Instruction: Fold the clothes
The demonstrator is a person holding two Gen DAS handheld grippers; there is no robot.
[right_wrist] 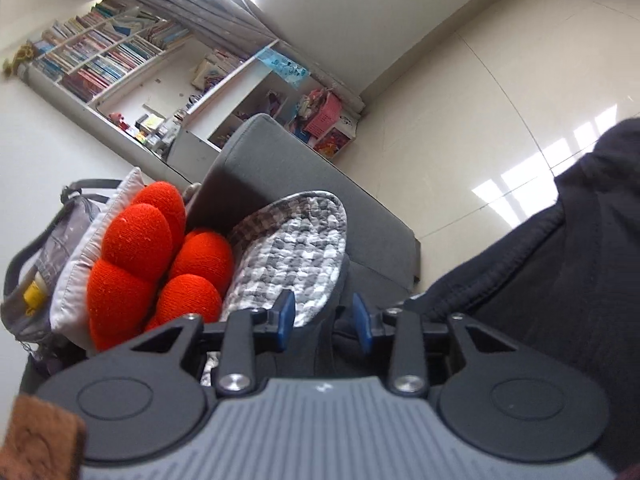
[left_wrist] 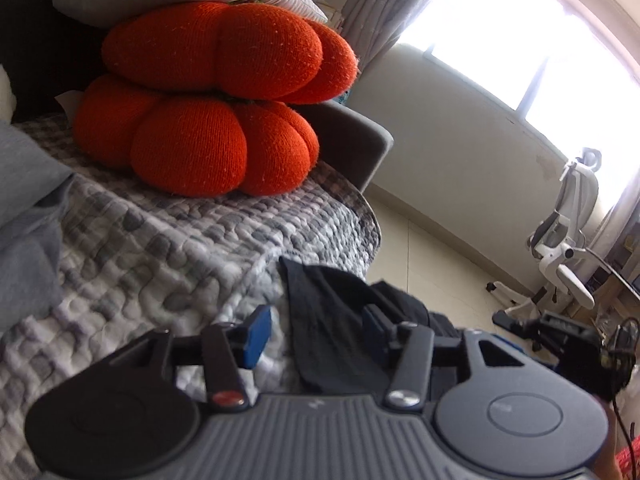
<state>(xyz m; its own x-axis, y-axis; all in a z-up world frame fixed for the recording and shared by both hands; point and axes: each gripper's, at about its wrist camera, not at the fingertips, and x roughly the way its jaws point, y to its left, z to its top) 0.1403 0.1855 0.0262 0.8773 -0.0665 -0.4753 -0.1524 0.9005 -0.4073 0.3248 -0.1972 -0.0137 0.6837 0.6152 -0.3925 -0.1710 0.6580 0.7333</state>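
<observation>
Both tongs [left_wrist: 316, 334] [right_wrist: 324, 322] gape, released, near one black garment [left_wrist: 332, 320] and two orange cushions [left_wrist: 208, 92].

We see matt black cloth garment [left_wrist: 328, 320], quilted cloth cover [left_wrist: 160, 248], rough orange knit cushions [left_wrist: 208, 96], glossy tile floor [right_wrist: 460, 128]; gripper [left_wrist: 316, 332] w/ matt ribbed plastic, blue pads [left_wrist: 256, 340].

Cushions: I see two orange knitted pumpkin-shaped cushions [left_wrist: 208, 96] stacked on the grey-and-white checked quilted cover [left_wrist: 168, 248].
Chair: a white office chair [left_wrist: 568, 236] stands beneath the bright window [left_wrist: 520, 40].
Shelves: a white bookshelf [right_wrist: 108, 60] holds colourful books.
</observation>
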